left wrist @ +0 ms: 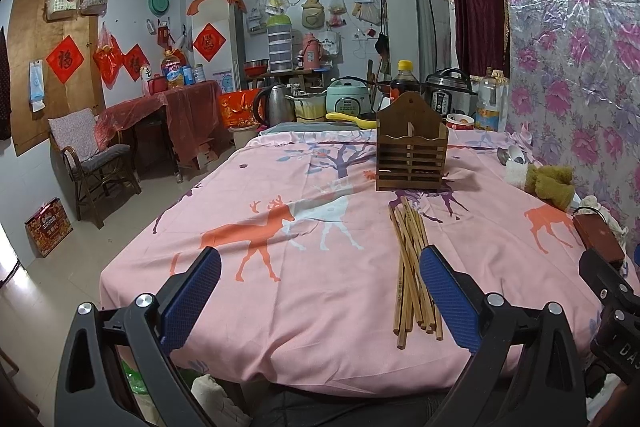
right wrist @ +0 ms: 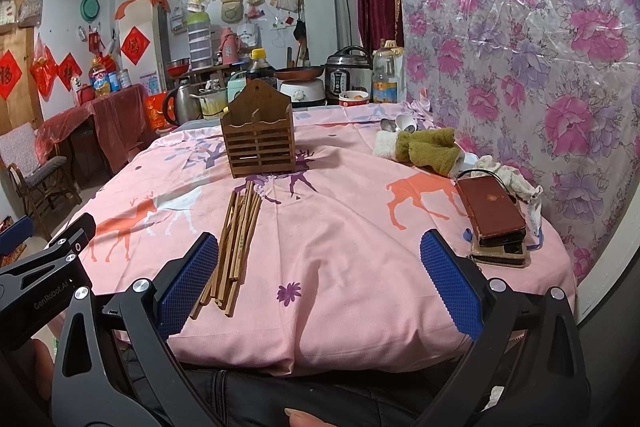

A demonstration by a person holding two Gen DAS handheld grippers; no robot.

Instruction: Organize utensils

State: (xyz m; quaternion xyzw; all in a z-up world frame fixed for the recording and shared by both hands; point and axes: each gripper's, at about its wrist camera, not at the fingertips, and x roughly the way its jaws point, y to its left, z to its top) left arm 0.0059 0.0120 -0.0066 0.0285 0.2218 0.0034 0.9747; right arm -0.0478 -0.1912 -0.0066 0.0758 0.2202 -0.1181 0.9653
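Several wooden chopsticks (left wrist: 410,267) lie in a loose bundle on the pink deer-print tablecloth (left wrist: 280,279), pointing toward a slatted wooden utensil holder (left wrist: 411,155) that stands upright farther back. My left gripper (left wrist: 320,291) is open above the near table edge, its right pad beside the bundle's near end. In the right wrist view the chopsticks (right wrist: 236,239) lie by the left pad of my right gripper (right wrist: 320,279), which is open with nothing between its fingers. The holder (right wrist: 259,135) stands beyond them. Spoons (right wrist: 396,124) rest far back near the wall.
A green and white cloth (right wrist: 424,147) and a brown wallet stacked on a phone (right wrist: 494,215) lie along the right side by the floral wall. Rice cookers, bottles and a kettle (left wrist: 276,103) crowd the table's far end. A chair (left wrist: 88,159) stands on the floor at left.
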